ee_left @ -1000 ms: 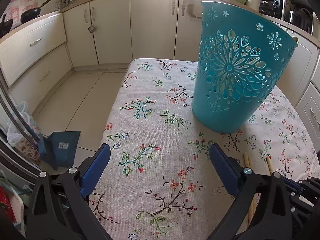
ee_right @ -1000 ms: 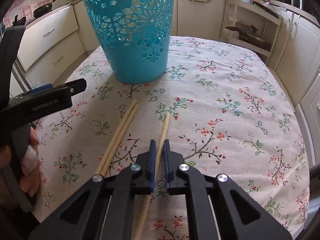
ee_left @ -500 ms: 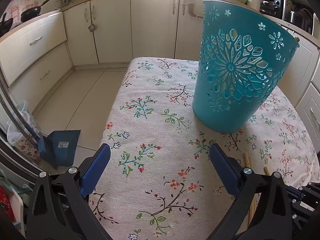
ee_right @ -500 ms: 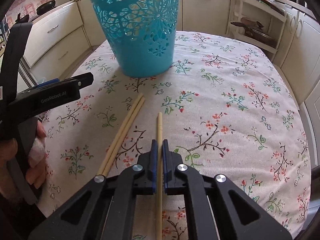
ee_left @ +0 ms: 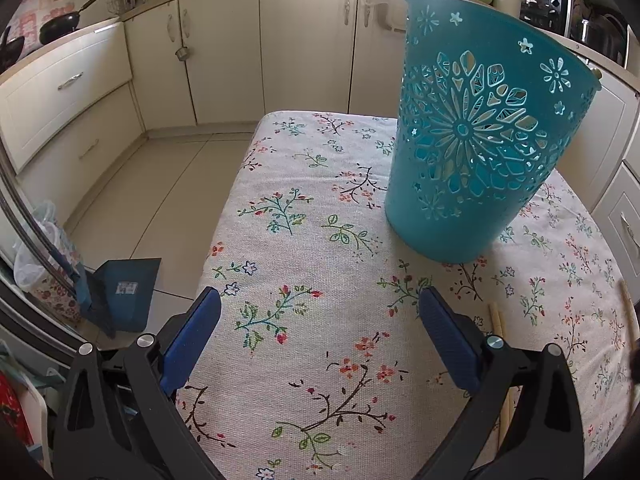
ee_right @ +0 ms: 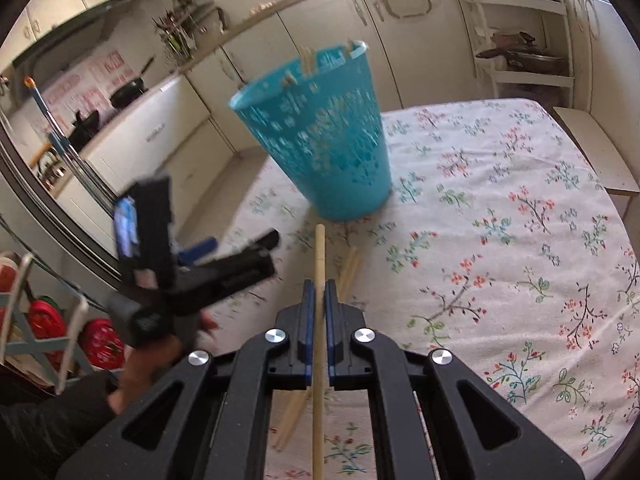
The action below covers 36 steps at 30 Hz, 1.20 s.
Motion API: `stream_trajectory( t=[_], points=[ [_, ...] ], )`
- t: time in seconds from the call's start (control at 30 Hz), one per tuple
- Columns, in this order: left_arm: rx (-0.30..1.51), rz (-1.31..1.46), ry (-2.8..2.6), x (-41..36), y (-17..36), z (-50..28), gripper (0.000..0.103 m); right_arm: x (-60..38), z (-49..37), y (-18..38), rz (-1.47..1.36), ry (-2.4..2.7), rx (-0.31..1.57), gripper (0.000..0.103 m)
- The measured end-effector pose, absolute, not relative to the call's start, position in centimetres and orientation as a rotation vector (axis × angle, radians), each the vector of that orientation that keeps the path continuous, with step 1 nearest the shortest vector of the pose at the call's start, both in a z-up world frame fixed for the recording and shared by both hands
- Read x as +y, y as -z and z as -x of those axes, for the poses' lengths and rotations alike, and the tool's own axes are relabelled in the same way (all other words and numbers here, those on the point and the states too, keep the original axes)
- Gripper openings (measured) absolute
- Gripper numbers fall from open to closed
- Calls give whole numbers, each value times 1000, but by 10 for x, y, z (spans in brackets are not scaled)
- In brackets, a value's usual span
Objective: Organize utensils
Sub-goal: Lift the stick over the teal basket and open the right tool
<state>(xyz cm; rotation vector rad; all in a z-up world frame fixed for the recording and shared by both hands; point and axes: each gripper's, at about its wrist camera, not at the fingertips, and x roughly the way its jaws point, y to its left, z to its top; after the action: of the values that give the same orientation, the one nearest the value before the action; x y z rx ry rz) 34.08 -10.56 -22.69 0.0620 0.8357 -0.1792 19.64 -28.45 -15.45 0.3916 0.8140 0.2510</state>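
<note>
My right gripper (ee_right: 319, 286) is shut on a single wooden chopstick (ee_right: 319, 248), held off the cloth with its tip toward the teal basket (ee_right: 320, 140). That perforated basket stands upright on the floral tablecloth (ee_right: 500, 240), and several chopstick ends (ee_right: 307, 58) stick out above its rim. Two more chopsticks (ee_right: 350, 270) lie side by side on the cloth under the gripper. My left gripper (ee_left: 320, 306) hovers open over the cloth, short of the teal basket (ee_left: 472, 148), nothing between its fingers. The pair's ends (ee_left: 495, 316) show by its right finger.
A hand holds the left gripper (ee_right: 192, 276) at the left of the right wrist view. Cream kitchen cabinets (ee_left: 224, 64) ring the table. A blue dustpan (ee_left: 124, 292) stands on the tiled floor to the left. A shelf with pans (ee_right: 520, 56) is at the back right.
My right gripper has lifted the single chopstick off the cloth and tilted up, bringing the basket's rim into view. The left gripper has stayed where it was, still open.
</note>
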Motion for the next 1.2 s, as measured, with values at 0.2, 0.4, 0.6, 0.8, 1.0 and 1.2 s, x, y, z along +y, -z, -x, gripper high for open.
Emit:
stream_trajectory(
  t=[0.2,0.4,0.6,0.8,1.0,1.2],
  points=[
    [836,-59,180,-105,227,-341,95,-285,-196,129,-442,-306,752,6],
    [837,-59,180,-105,228,-340,95,-287,-199,108,-485,-331,693,6],
    [838,-60,179,-105,228,-340,95,-290,-207,88,-514,-347,626,6],
    [842,-68,179,-107,231,-340,95,-290,-227,63,-545,-361,550,6],
    [842,-65,182,-107,232,-339,95,-283,-257,26,-540,-335,425,6],
    [842,-62,184,-107,231,-339,95,-285,-285,3,-542,-228,286,6]
  ],
)
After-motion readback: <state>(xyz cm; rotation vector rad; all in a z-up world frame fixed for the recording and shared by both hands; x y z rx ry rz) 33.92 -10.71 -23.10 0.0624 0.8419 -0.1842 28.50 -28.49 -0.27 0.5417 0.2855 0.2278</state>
